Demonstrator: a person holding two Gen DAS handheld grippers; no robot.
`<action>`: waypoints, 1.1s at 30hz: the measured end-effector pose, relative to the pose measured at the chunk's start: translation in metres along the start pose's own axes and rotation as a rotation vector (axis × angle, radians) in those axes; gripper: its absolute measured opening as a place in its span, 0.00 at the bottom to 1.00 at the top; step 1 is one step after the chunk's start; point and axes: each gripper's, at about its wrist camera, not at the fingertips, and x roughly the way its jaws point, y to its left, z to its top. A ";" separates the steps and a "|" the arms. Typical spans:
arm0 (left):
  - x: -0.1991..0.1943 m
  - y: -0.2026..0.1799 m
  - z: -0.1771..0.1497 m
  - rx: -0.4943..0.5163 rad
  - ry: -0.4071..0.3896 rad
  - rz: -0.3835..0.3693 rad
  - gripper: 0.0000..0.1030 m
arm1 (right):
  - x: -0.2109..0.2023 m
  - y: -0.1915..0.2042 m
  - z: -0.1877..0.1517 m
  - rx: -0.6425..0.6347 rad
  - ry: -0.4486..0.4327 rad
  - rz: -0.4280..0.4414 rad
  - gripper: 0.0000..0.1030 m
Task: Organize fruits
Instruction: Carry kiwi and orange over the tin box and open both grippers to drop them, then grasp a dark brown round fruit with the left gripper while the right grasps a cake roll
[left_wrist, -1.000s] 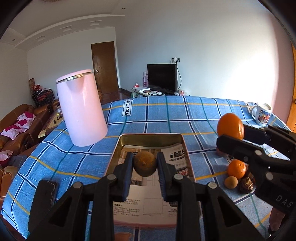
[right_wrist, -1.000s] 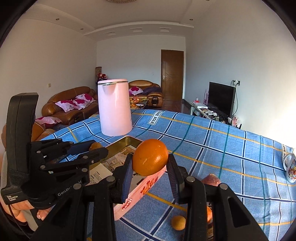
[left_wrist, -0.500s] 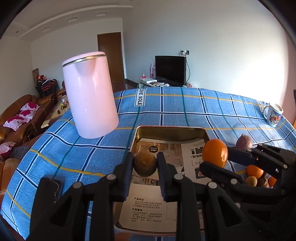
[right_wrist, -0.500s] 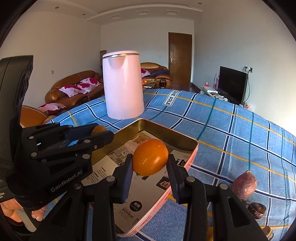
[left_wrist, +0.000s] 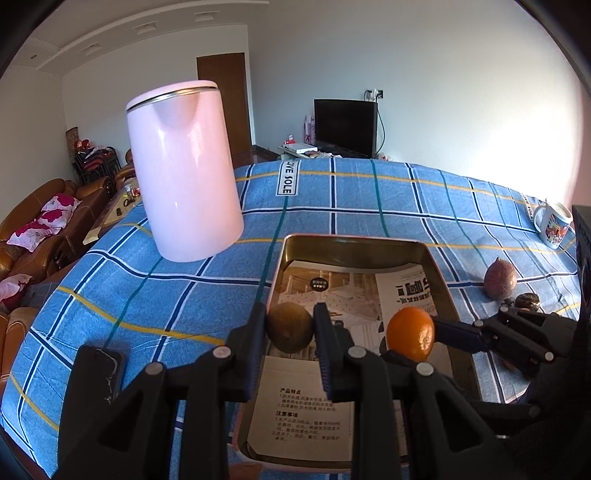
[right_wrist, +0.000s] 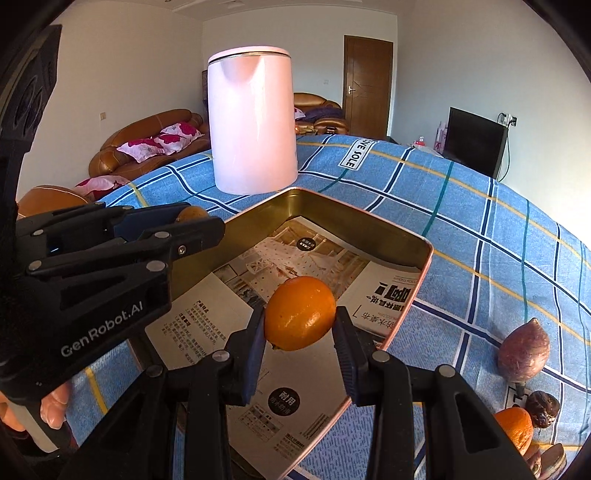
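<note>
While fruits hang gripped, tin holds leaflets.

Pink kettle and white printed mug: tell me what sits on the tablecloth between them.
Nothing: in the left wrist view, only bare blue checked tablecloth lies between the pink kettle and the white printed mug.

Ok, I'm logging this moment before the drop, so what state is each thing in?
left gripper: shut on brown fruit, over tin
right gripper: shut on orange, over tin
tin: open, paper-lined, no fruit lying in it
kettle: upright, lid shut
mug: upright
purple fruit: lying on cloth
</note>
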 end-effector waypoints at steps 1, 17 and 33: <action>0.000 -0.001 0.000 0.001 0.000 0.000 0.27 | 0.000 0.000 0.000 -0.003 0.002 -0.004 0.38; -0.064 -0.037 -0.018 -0.009 -0.140 -0.092 0.85 | -0.097 -0.047 -0.055 0.065 -0.156 -0.051 0.71; -0.045 -0.165 -0.050 0.195 -0.032 -0.235 0.84 | -0.143 -0.181 -0.124 0.404 -0.101 -0.221 0.56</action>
